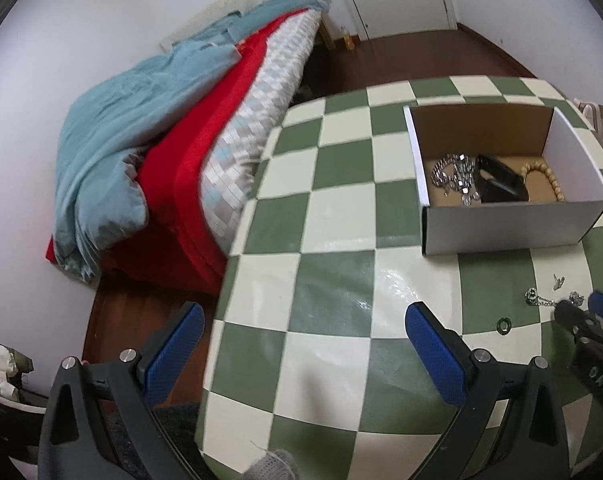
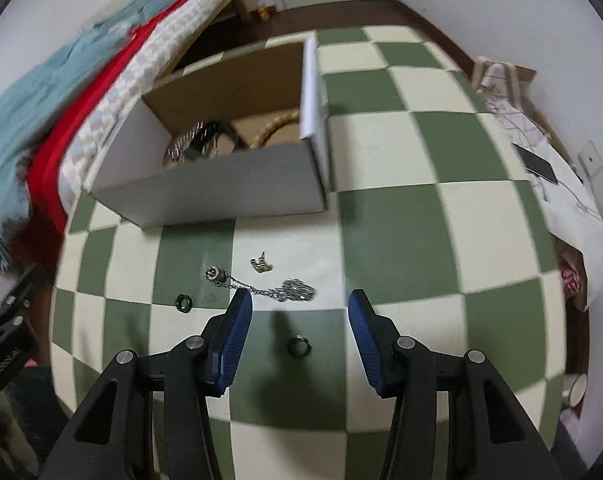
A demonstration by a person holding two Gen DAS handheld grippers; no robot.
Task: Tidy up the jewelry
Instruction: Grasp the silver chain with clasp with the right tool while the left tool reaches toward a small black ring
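On the green-and-cream checked table lies a silver chain with a pendant, just past the tips of my right gripper. Its blue pads stand about half apart and press on nothing. A dark ring lies between the fingers. A green ring and a small gold clasp lie nearby. The white box holds a silver chain, a black item and a bead bracelet. My left gripper hangs wide open over the table's left part.
A bed with a blue quilt and a red blanket lies against the table's left edge. Dark wooden floor lies beyond. At the right, a phone rests on white cloth, beside the table.
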